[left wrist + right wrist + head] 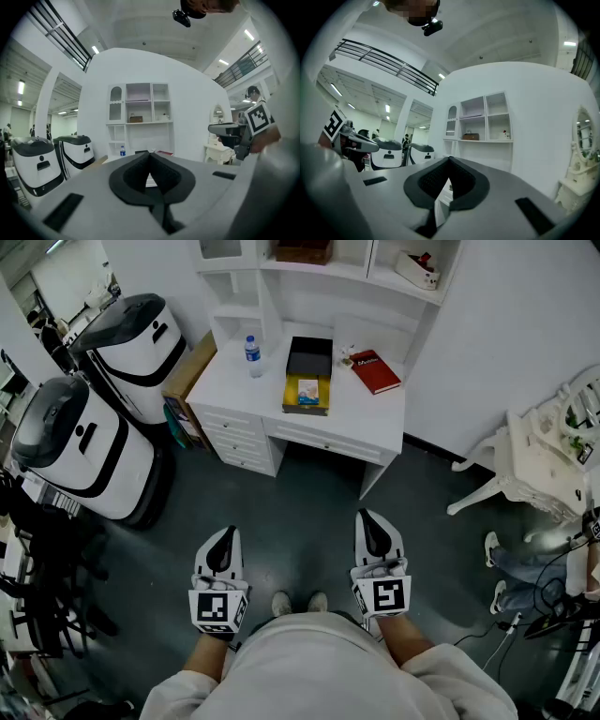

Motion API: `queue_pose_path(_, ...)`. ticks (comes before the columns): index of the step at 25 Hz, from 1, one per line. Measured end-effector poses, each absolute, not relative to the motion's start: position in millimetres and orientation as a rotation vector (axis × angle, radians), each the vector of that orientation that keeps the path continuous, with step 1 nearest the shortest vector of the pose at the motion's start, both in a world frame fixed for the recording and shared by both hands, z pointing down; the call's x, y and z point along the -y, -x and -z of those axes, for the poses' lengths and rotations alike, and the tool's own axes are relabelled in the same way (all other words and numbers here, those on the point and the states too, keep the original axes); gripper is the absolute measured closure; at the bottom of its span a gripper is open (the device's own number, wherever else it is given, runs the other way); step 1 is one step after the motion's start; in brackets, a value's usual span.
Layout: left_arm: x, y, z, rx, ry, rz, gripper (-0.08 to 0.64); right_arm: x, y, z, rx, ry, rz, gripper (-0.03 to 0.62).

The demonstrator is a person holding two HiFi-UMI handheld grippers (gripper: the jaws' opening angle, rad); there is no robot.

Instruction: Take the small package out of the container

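A yellow container with a black lid part behind it sits on the white desk far ahead. A small blue-and-white package lies inside it. My left gripper and right gripper hang low near my body over the dark floor, well short of the desk. Both are shut with nothing between the jaws. In the left gripper view the left gripper points at the distant desk. The right gripper in its own view does the same.
A water bottle and a red book flank the container. Two white-and-black machines stand at the left, with cardboard leaning on the desk's side. An ornate white table and cables sit at the right.
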State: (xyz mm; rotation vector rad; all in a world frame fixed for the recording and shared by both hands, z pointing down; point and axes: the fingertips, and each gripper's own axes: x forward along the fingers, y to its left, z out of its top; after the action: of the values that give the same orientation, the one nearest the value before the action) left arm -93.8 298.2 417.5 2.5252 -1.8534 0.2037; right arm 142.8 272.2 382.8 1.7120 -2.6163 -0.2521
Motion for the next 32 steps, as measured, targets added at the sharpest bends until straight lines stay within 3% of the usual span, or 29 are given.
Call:
queue_pose_path(13,-306.4,96.2,-418.4,1.848,-2.521,-0.201,0.552,-285.1,-144.9,-381.8,2.65,-1.712,0.233,0.566)
queue_pose_path(14,-307.1,96.3,-418.7,1.848,-2.519,-0.201,0.552,-285.4,-144.0,-380.8,2.672,-1.703,0.22,0.546)
queue_pose_path(15,-308.0,96.3,-419.1,1.847,-2.518,-0.201,0.552,-285.2,-143.3,-380.5,2.692,-1.693,0.206,0.352)
queue_pose_path(16,-309.0,96.3,-419.8,1.847,-2.516,-0.202,0.552,-284.8,-143.7,-380.8,2.703,-1.688,0.196,0.228)
queue_pose_path(18,-310.9,95.8,-421.5,1.848,-2.513,-0.208,0.552,-284.4,-146.1,-382.2,2.698,-1.689,0.208,0.167)
queue_pose_path(22,-312.3,91.7,-421.9,1.855,-2.513,-0.23,0.552,-285.3,-149.3,-384.8,2.706,-1.647,0.209,0.119)
queue_pose_path(32,-311.8,69.8,-427.6,1.909,-2.449,-0.267,0.552,-277.9,-185.9,-386.3,2.744,-1.583,0.233,0.121)
